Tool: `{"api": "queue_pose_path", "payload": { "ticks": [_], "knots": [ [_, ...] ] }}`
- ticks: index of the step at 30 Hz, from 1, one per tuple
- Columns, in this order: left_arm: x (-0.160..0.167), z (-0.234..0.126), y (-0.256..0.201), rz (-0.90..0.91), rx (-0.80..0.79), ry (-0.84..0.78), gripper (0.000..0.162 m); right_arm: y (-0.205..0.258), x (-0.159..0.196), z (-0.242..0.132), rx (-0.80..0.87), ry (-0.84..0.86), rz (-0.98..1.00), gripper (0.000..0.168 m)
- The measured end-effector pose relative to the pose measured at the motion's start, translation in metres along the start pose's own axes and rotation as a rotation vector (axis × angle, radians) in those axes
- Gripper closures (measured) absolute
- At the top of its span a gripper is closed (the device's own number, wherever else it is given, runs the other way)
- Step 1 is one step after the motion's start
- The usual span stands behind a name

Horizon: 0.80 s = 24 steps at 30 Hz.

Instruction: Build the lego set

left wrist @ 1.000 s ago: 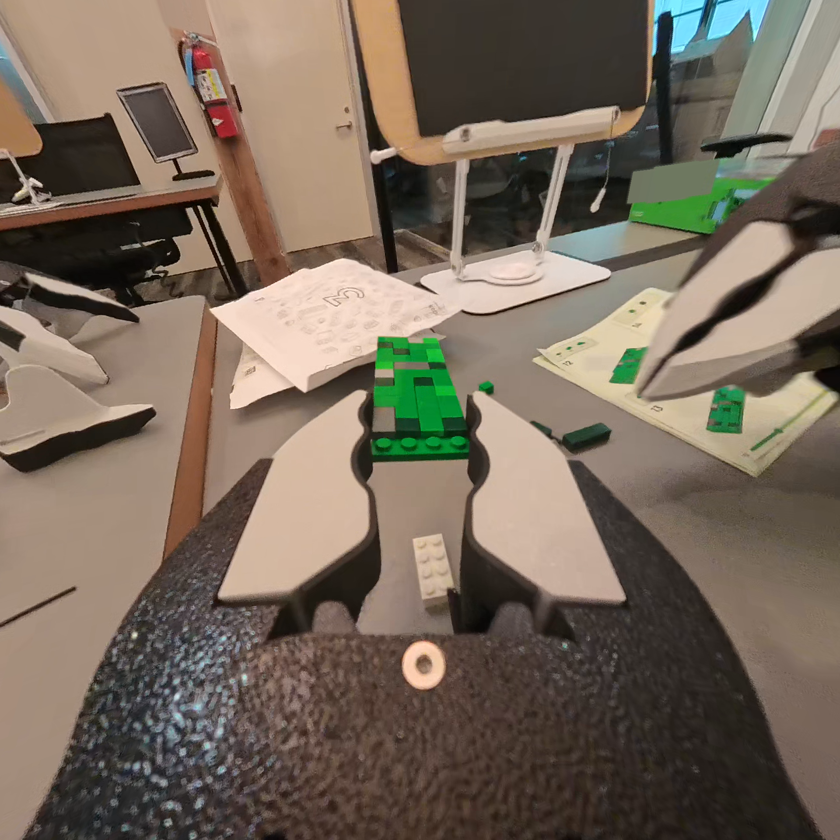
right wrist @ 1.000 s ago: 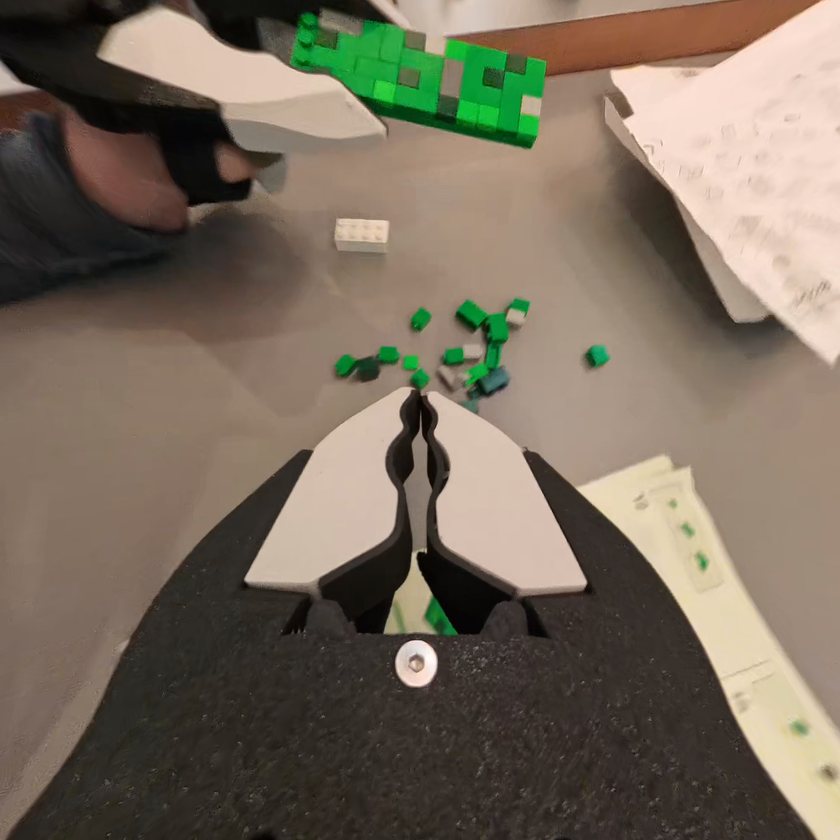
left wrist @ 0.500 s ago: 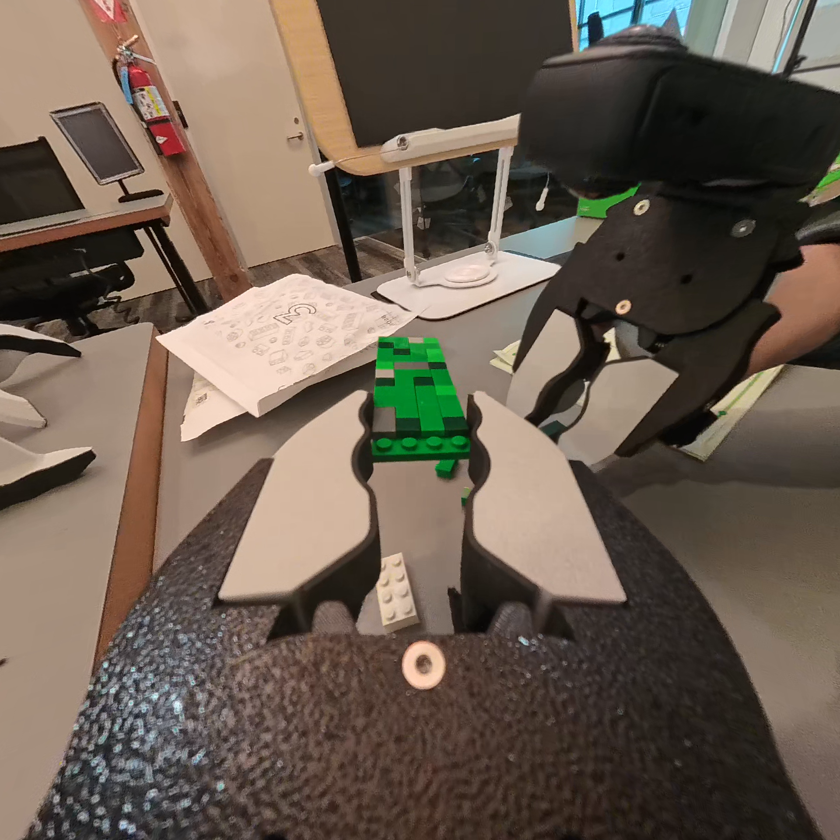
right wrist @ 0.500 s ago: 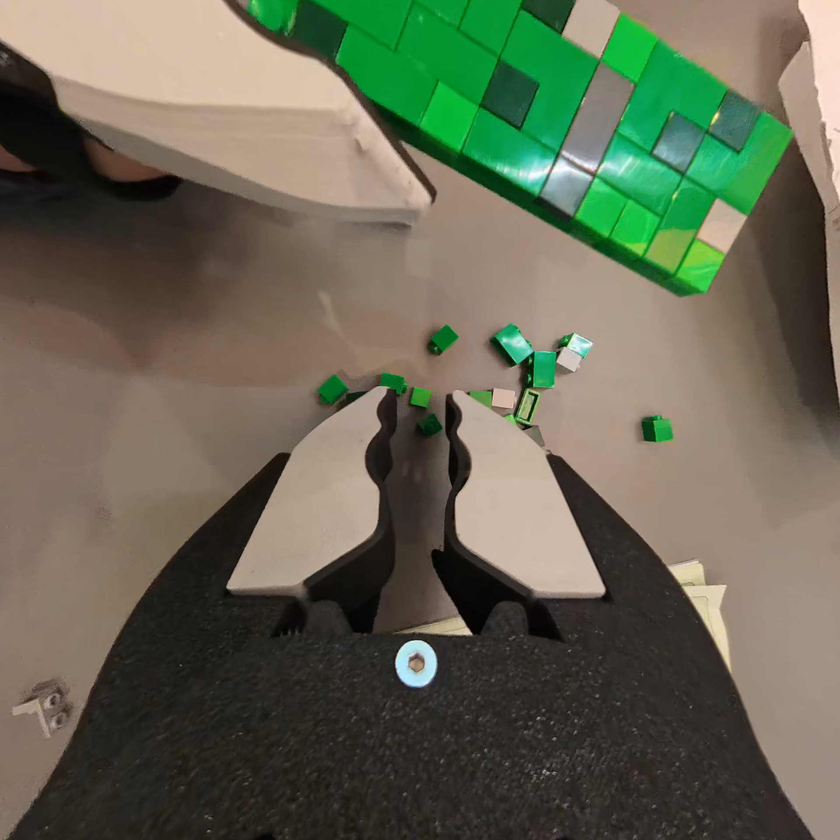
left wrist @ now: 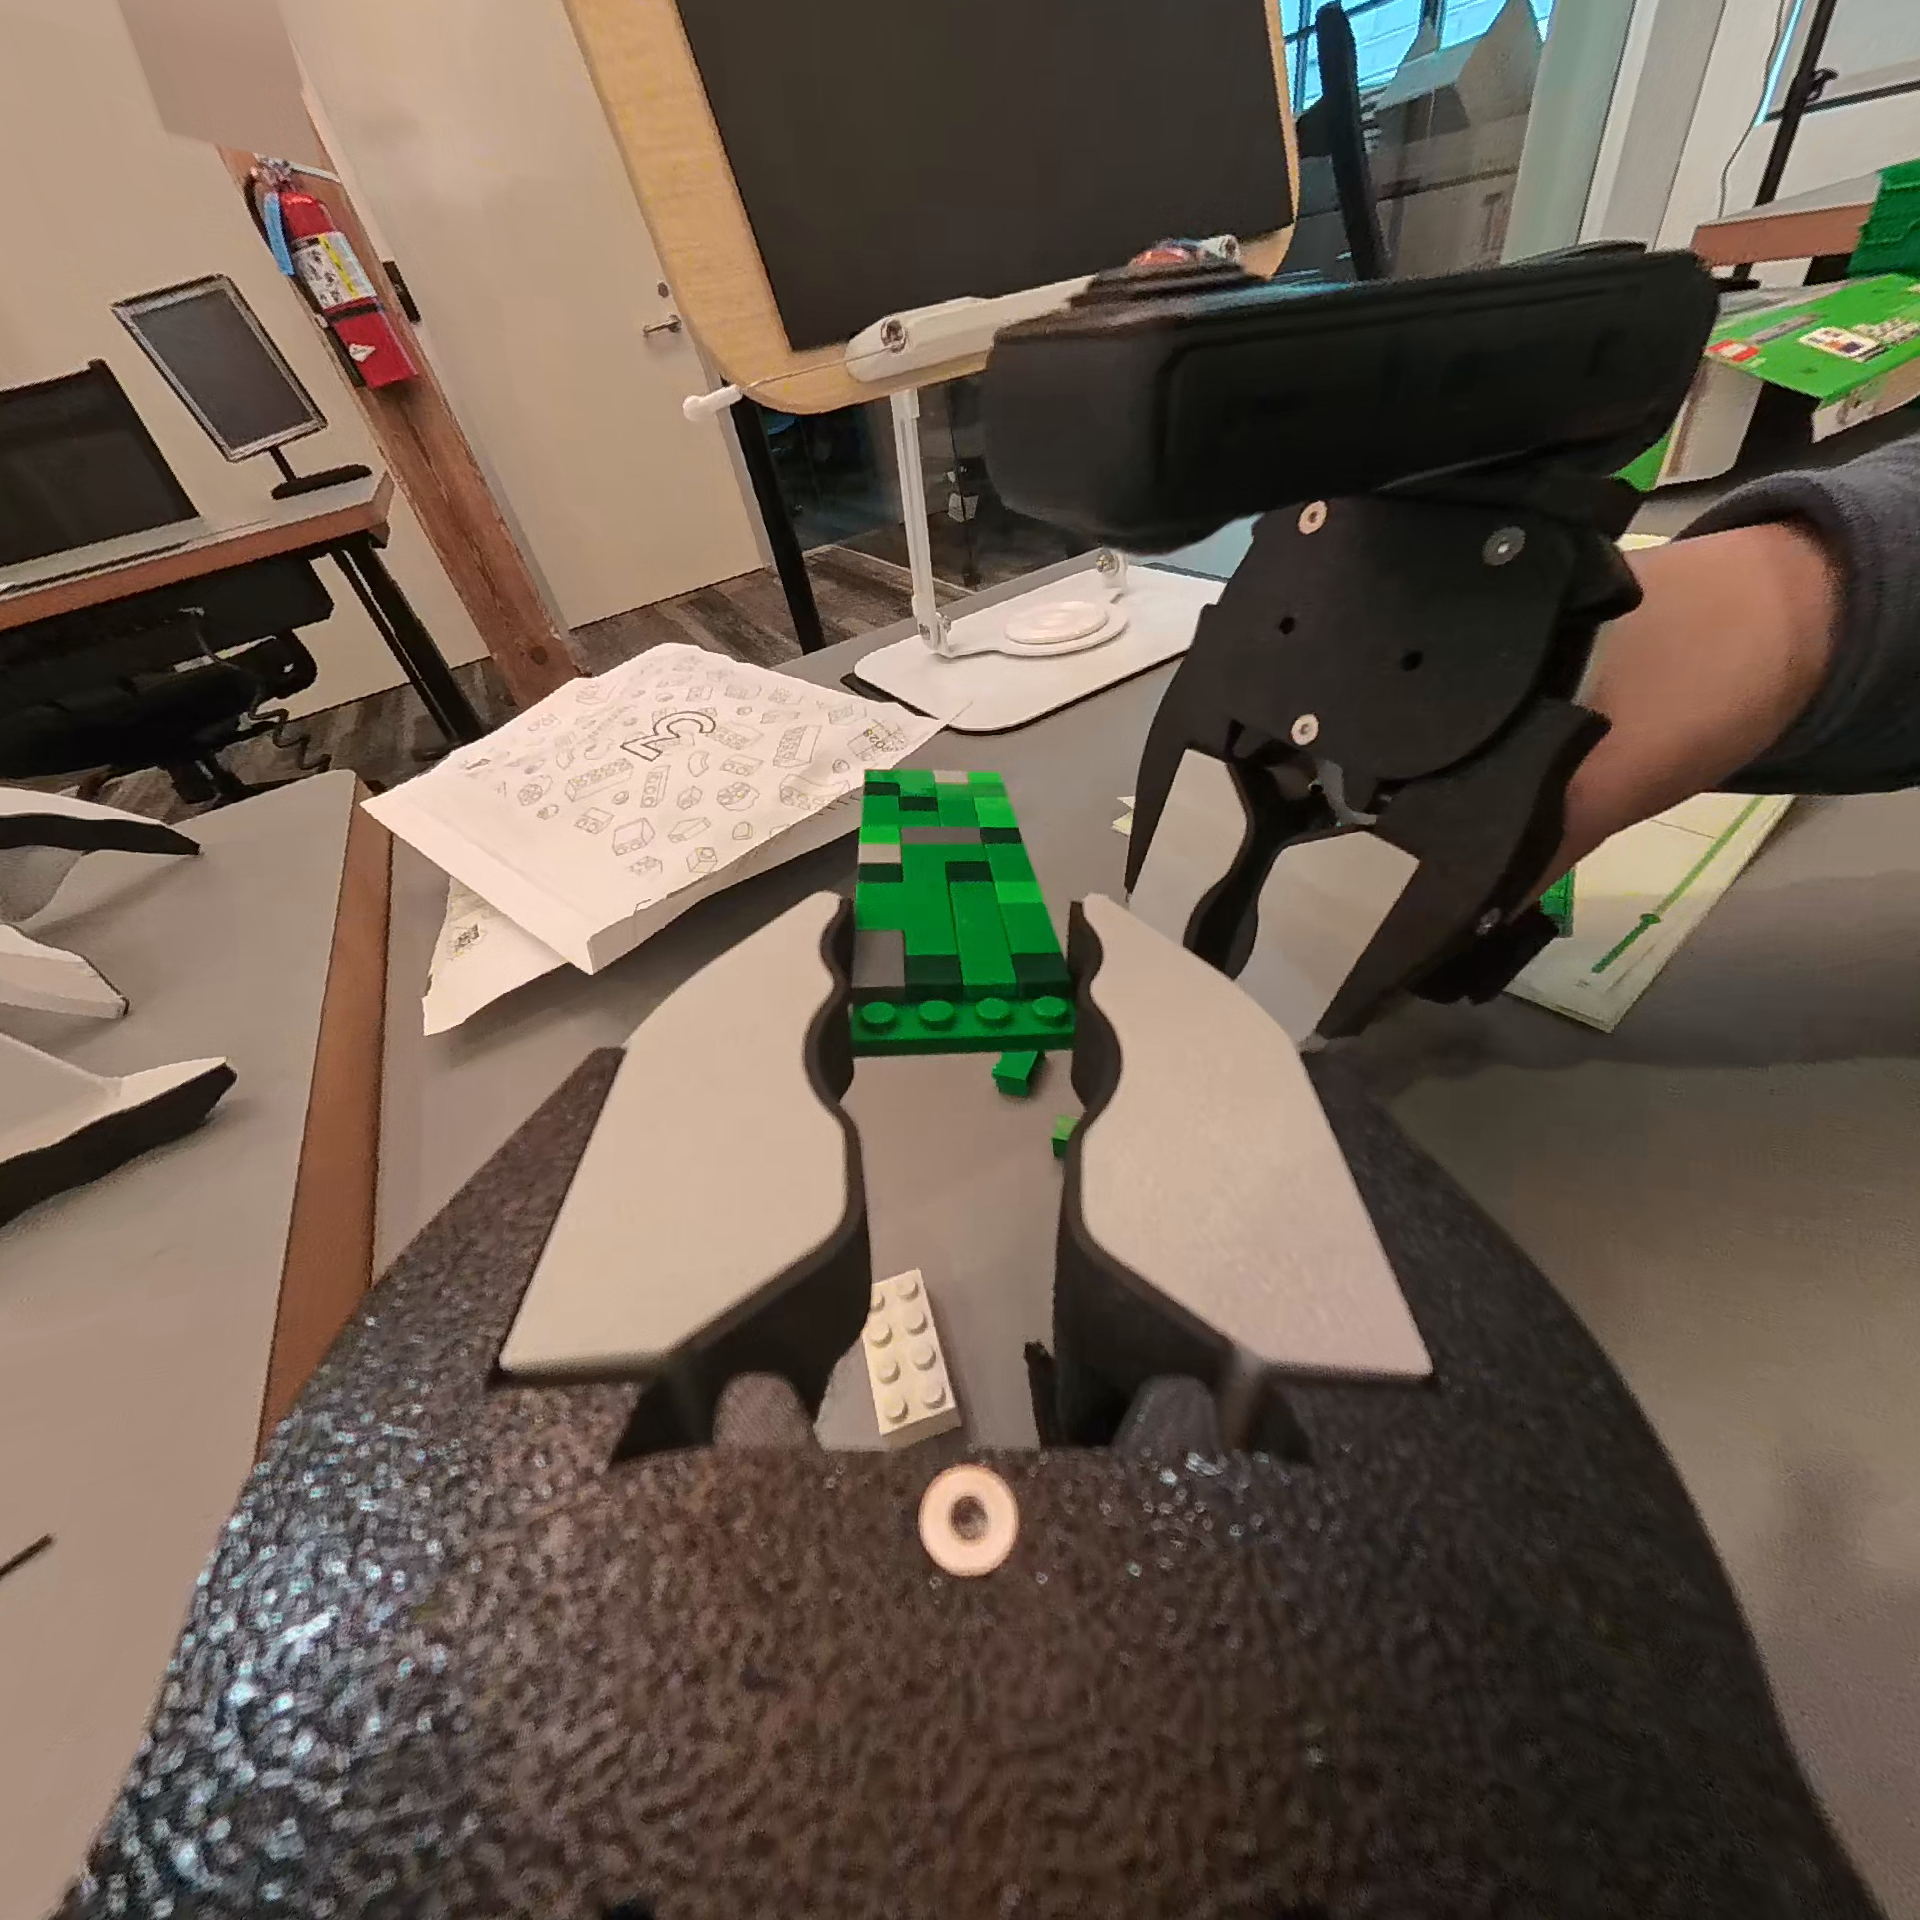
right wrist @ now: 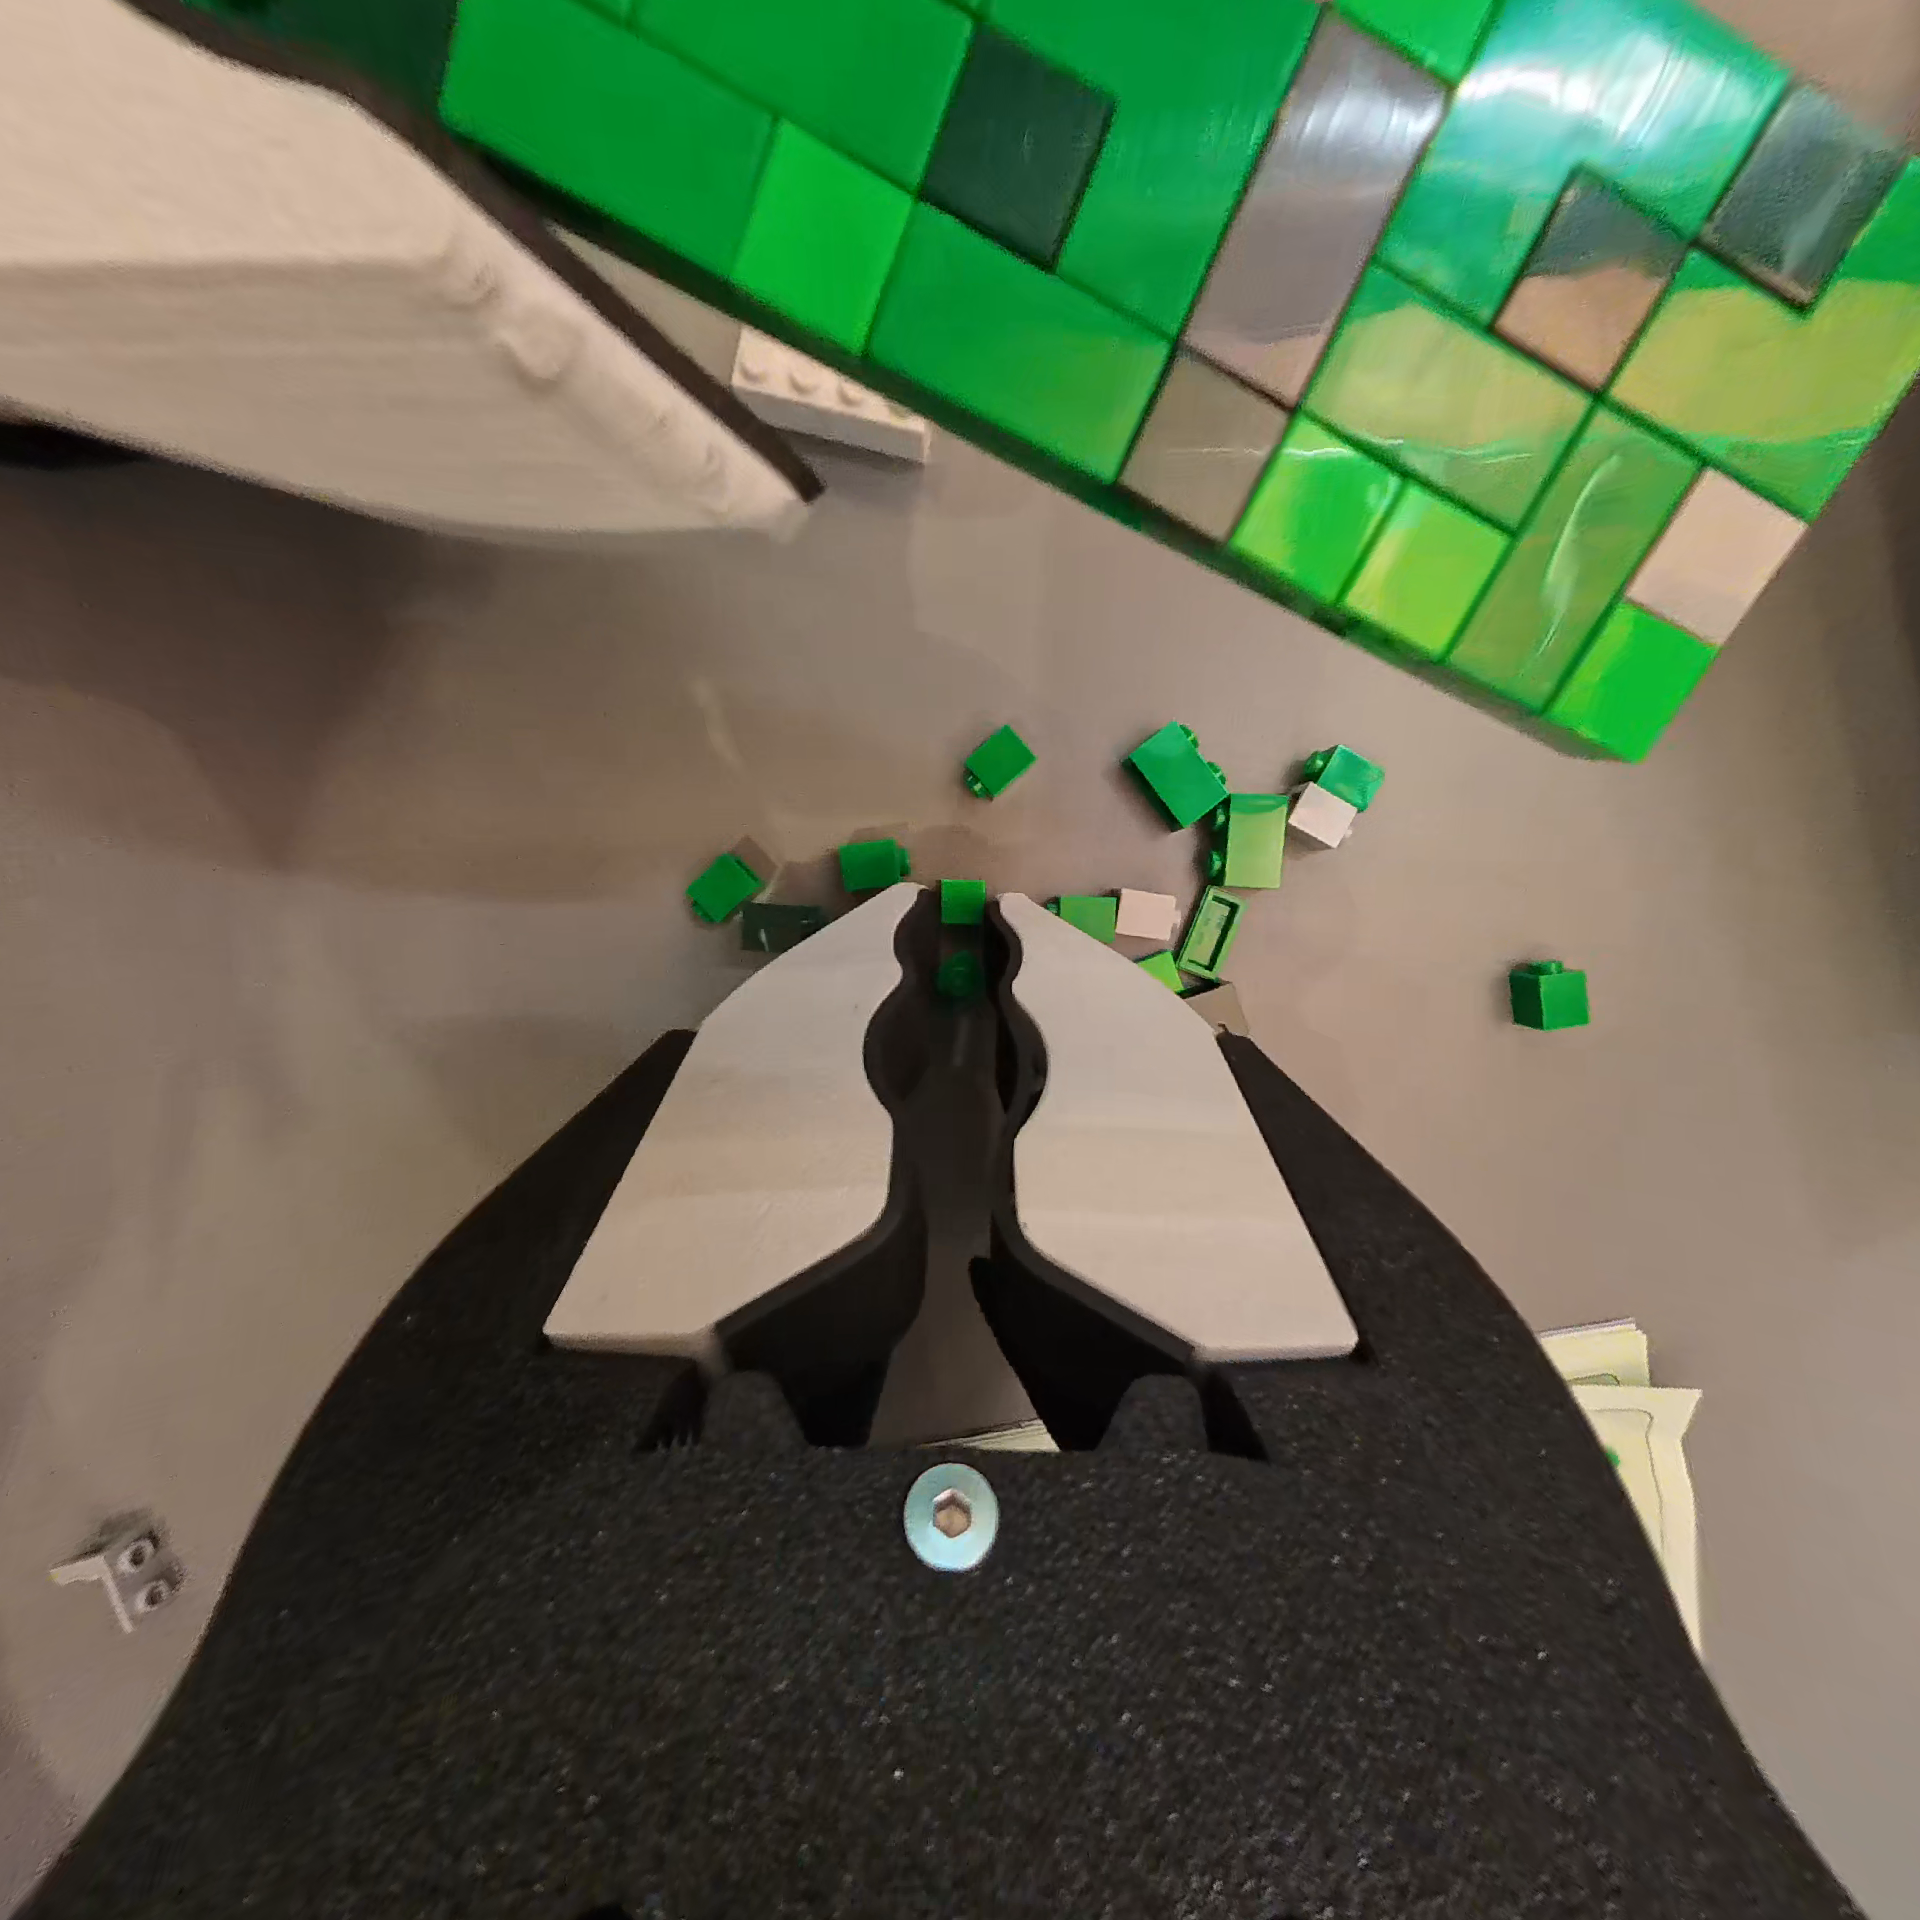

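My left gripper [left wrist: 961,920] is shut on the near end of a flat green lego panel [left wrist: 951,868] with grey and dark tiles, held level above the grey table. In the right wrist view the panel [right wrist: 1247,260] fills the top, with a left finger [right wrist: 364,343] beside it. My right gripper [right wrist: 961,902] points down at a pile of small loose green and white bricks [right wrist: 1195,821]. Its tips are closed on a small green brick [right wrist: 961,900]. It also shows in the left wrist view [left wrist: 1236,977], right of the panel. A white 2x4 brick [left wrist: 914,1351] lies under the left gripper.
A white paper bag [left wrist: 665,790] lies behind the panel and an instruction booklet [left wrist: 1621,914] lies at the right. A monitor stand base [left wrist: 1039,665] is farther back. A lone green brick [right wrist: 1548,997] and a grey bracket piece [right wrist: 120,1569] lie apart. Spare grippers [left wrist: 83,1101] rest on the left table. The tips of one gripper are about 10 cm away from the tips of the other.
My right gripper came in over the pile, went down, opened, then closed its tips on a small green brick. My left gripper kept holding the panel, now nearer the right gripper.
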<state>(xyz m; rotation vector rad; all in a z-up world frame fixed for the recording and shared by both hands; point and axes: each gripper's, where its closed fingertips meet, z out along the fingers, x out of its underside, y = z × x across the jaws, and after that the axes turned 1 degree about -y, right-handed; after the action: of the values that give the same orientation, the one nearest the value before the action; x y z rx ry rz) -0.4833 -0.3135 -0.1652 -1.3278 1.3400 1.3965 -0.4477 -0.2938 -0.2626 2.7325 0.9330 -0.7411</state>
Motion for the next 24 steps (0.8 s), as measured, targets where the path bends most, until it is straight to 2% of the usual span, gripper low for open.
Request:
{"api": "queue_pose_path", "payload": {
  "ticks": [3,7,10,13,16,19,24],
  "knots": [
    [-0.001,-0.001,0.001,0.001,-0.003,-0.003,0.124,0.001,0.000,0.000,0.031,-0.026,-0.079,0.161],
    [-0.003,-0.003,0.003,0.001,-0.011,-0.013,0.124,0.006,-0.004,-0.017,0.140,-0.144,-0.202,0.161],
    [-0.005,-0.004,0.002,-0.007,-0.007,-0.021,0.124,0.011,0.005,-0.046,0.226,-0.221,-0.211,0.161],
    [-0.006,-0.001,-0.008,-0.024,0.035,-0.026,0.124,0.008,0.031,-0.090,0.343,-0.278,-0.154,0.161],
    [-0.015,0.005,-0.041,-0.040,0.140,-0.054,0.124,0.003,0.064,-0.139,0.465,-0.347,-0.060,0.161],
    [-0.028,0.013,-0.096,-0.059,0.287,-0.084,0.124,0.005,0.087,-0.184,0.560,-0.388,-0.026,0.161],
    [-0.034,0.025,-0.190,-0.100,0.573,-0.080,0.124,0.021,0.093,-0.226,0.589,-0.408,-0.093,0.161]
  ]
}}
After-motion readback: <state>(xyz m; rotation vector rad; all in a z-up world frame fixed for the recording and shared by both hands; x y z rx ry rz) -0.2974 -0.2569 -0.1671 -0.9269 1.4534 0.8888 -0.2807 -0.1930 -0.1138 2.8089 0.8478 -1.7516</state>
